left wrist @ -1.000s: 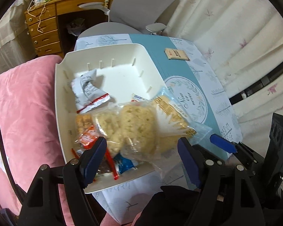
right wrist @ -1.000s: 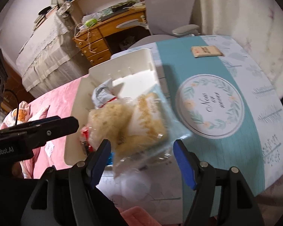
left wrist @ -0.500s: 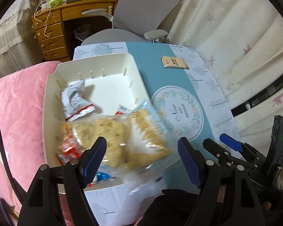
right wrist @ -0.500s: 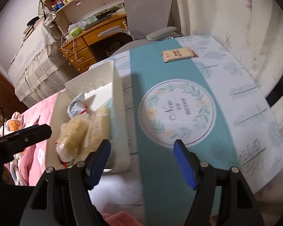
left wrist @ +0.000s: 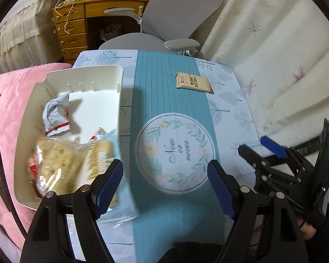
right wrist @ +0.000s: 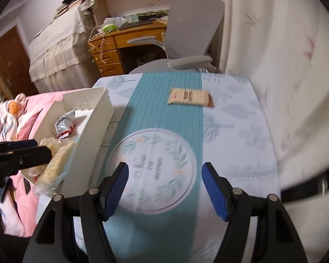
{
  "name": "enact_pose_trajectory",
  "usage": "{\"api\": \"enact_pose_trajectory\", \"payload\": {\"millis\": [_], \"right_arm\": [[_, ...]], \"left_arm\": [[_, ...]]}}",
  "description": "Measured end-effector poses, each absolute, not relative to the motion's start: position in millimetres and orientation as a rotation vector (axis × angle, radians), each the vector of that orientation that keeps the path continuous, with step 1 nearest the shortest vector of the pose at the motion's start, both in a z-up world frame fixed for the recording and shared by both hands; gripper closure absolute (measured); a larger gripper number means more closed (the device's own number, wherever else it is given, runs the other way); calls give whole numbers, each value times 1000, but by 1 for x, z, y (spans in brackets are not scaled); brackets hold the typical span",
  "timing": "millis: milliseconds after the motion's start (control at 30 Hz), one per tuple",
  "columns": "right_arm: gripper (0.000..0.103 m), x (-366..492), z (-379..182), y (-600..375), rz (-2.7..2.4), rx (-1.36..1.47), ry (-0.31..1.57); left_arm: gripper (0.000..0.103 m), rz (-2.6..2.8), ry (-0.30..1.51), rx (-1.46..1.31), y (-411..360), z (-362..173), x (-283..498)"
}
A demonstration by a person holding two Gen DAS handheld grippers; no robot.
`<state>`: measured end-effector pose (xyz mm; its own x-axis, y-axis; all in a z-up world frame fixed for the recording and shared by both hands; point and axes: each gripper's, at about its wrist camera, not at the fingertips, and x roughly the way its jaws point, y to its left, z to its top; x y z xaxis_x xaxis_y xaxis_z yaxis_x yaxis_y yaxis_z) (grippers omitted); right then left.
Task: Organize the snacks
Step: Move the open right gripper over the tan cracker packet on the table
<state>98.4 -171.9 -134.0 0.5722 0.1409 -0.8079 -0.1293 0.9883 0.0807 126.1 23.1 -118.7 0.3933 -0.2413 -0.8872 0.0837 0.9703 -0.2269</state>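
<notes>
A white tray (left wrist: 85,69) stands at the table's left edge. It holds a clear bag of pale crackers (left wrist: 61,160), a white and red wrapper (left wrist: 54,114) and other small packets. The cracker bag hangs over the tray's near corner. A brown snack packet (left wrist: 194,82) lies alone on the teal runner (left wrist: 164,92) at the far side. My left gripper (left wrist: 164,171) is open over the round leaf print (left wrist: 175,151), with nothing between its fingers. Over the same print my right gripper (right wrist: 164,171) is open and empty too, and the packet (right wrist: 189,97) lies well beyond it.
A grey office chair (left wrist: 175,15) stands behind the table, with a wooden desk (left wrist: 76,26) further back. Pink bedding (left wrist: 8,92) lies left of the tray. A pale curtain (left wrist: 274,43) hangs along the right side.
Both grippers have swung right, from over the tray to over the round print on the runner. The cracker bag stays behind at the tray. The brown packet has not moved.
</notes>
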Motion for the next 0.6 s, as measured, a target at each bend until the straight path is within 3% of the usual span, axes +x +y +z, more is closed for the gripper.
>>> {"api": "enact_pose_trajectory", "payload": {"millis": [600], "right_arm": [[33, 253, -174, -214, 337, -219, 876]], "left_arm": [[23, -7, 1240, -153, -7, -171, 195]]}}
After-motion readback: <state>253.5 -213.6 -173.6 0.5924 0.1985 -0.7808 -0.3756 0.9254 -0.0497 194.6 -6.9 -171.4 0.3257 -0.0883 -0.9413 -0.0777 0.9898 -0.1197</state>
